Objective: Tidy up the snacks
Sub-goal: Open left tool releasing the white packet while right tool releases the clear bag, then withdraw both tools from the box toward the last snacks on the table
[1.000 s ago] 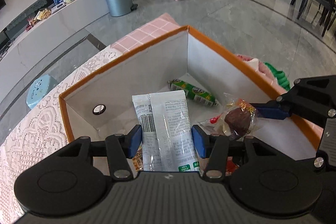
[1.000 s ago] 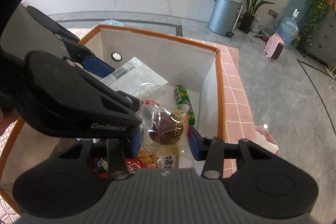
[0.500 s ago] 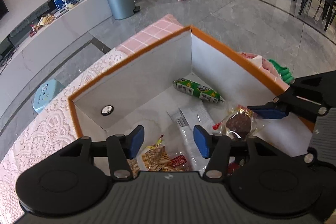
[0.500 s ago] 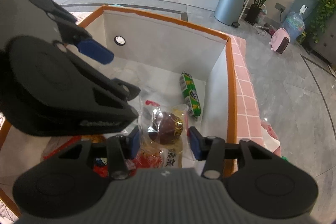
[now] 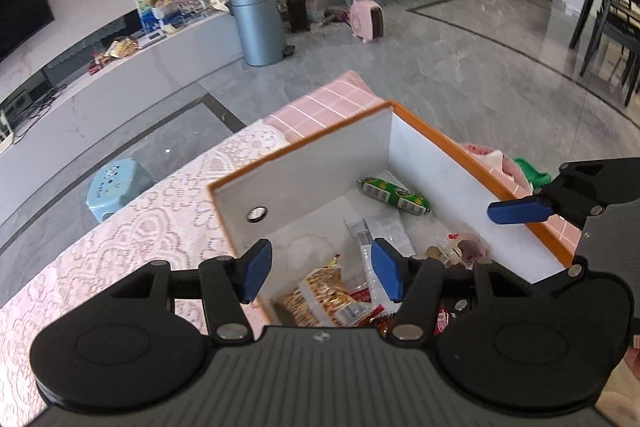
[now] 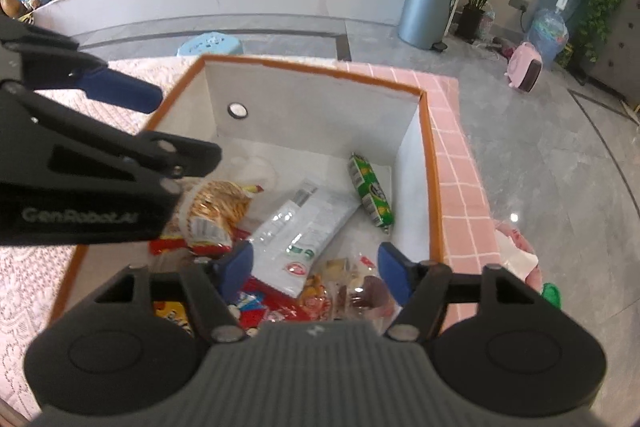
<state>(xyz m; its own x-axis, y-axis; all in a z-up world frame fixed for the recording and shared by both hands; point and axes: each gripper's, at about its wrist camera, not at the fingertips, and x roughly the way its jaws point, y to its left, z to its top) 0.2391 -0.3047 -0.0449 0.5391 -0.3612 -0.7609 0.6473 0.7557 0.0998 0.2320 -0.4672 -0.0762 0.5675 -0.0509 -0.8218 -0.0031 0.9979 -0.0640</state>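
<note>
Hovering over the orange-rimmed storage box (image 6: 426, 131), both grippers stood empty. Right gripper (image 6: 316, 269): jaws opening, nothing pressed between the blue pads; the clear-wrapped dark snack (image 6: 366, 293) lay loose on the box floor directly beneath and just inside its right-hand pad, among the heap at the near end. Left gripper (image 5: 320, 269): jaws parted, nothing clamped, poised above the near left corner of the box, with the rim passing under its left pad.

Relation that mattered: everything in sight already sat inside the box, below and ahead of both pairs of fingers. The white flat pouch (image 6: 298, 227) lay on a diagonal, long axis running from near-left to far-right, its printed end closest to the right gripper; that hand was the nearer one. The green sausage-shaped pack (image 6: 370, 193) lay against the right wall, long axis roughly parallel to it, well ahead of either gripper. The orange cracker bag (image 5: 320, 297) lay just under the left gripper.

Materials: box walls matte white, stiff, with one round metal eyelet; wrappers glossy film, crinkled, likely slippery and yielding. Pouch flat and limp; green pack cylindrical and firm-looking. Red packets underneath were partly hidden, so type not told. Table covered with pink lace cloth (image 5: 132, 227), checked pink at the far end
</note>
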